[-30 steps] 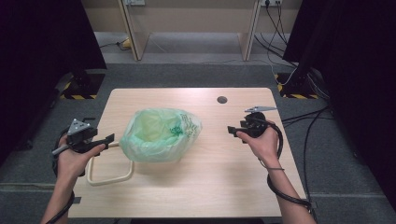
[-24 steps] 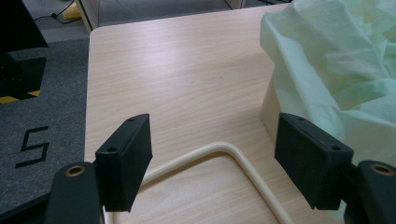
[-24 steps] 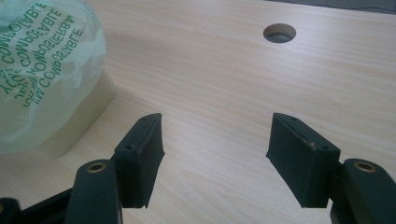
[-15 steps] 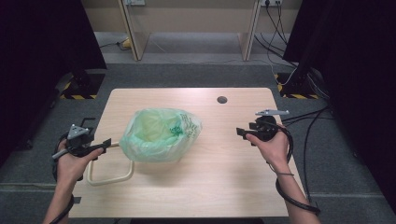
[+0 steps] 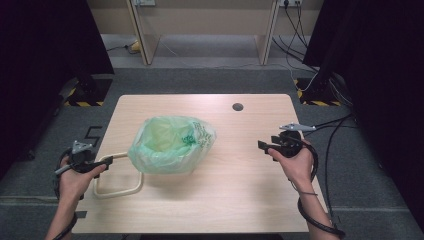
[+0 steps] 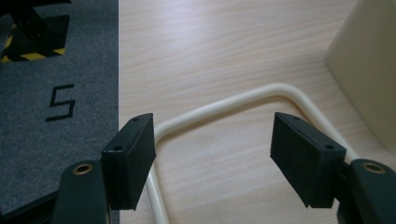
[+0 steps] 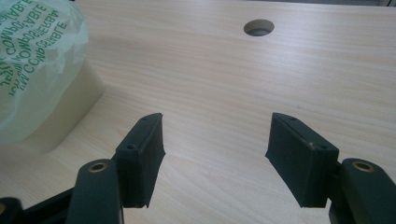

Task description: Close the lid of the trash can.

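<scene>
Straddling cream handle (image 6: 243, 100), left claw (image 6: 212, 154) (gaping)

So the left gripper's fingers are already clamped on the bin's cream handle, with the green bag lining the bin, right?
Not clamped. The left gripper view shows the left gripper open, its fingers standing apart above the cream handle, having just closed a little. The green bag does line the bin.

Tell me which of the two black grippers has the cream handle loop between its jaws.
The left gripper: its open jaws straddle the cream tubular handle loop without pressing it. The right gripper has bare wooden table between its jaws.
</scene>
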